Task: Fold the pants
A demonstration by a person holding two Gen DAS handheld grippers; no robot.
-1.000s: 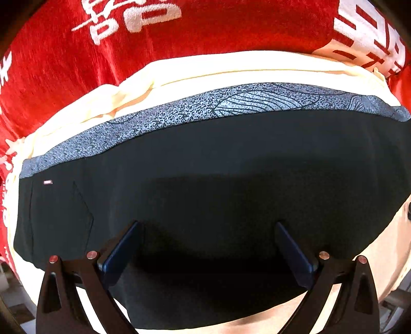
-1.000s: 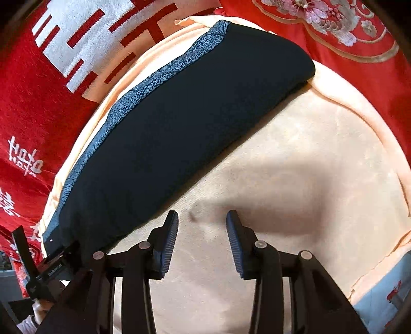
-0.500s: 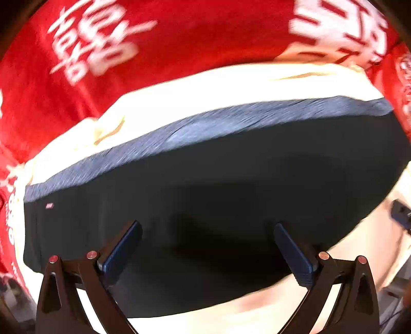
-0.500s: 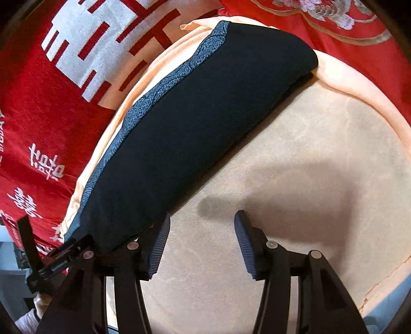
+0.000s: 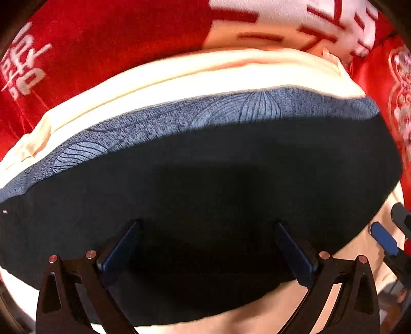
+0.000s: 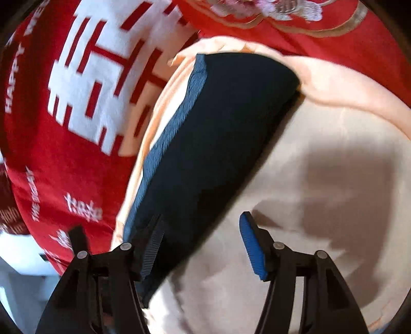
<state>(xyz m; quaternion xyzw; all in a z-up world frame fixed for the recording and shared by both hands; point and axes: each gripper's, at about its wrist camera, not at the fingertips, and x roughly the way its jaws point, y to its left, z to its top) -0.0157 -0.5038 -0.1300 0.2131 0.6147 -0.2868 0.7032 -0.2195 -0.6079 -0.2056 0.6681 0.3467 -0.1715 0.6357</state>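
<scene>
The pants [image 5: 205, 185] are dark navy with a grey-blue patterned side stripe [image 5: 179, 120], folded into a long band on a cream cloth [image 5: 179, 79]. My left gripper [image 5: 205, 246] is open wide, hovering over the middle of the band. In the right wrist view the pants [image 6: 213, 133] run from lower left to upper right. My right gripper [image 6: 201, 244] is open over the band's near edge, its left finger over the dark fabric and its right finger over the cream cloth [image 6: 321, 205]. The right gripper's blue pad [image 5: 384, 240] shows at the left view's right edge.
A red bedspread with large white characters [image 6: 84, 84] surrounds the cream cloth on the far and left sides. A floral embroidered red area [image 6: 269, 10] lies at the far end. A pale floor patch [image 6: 18, 269] shows at lower left.
My right gripper opened wider and moved left toward the pants, its left finger now over the dark fabric. My left gripper drifted right along the band, still open.
</scene>
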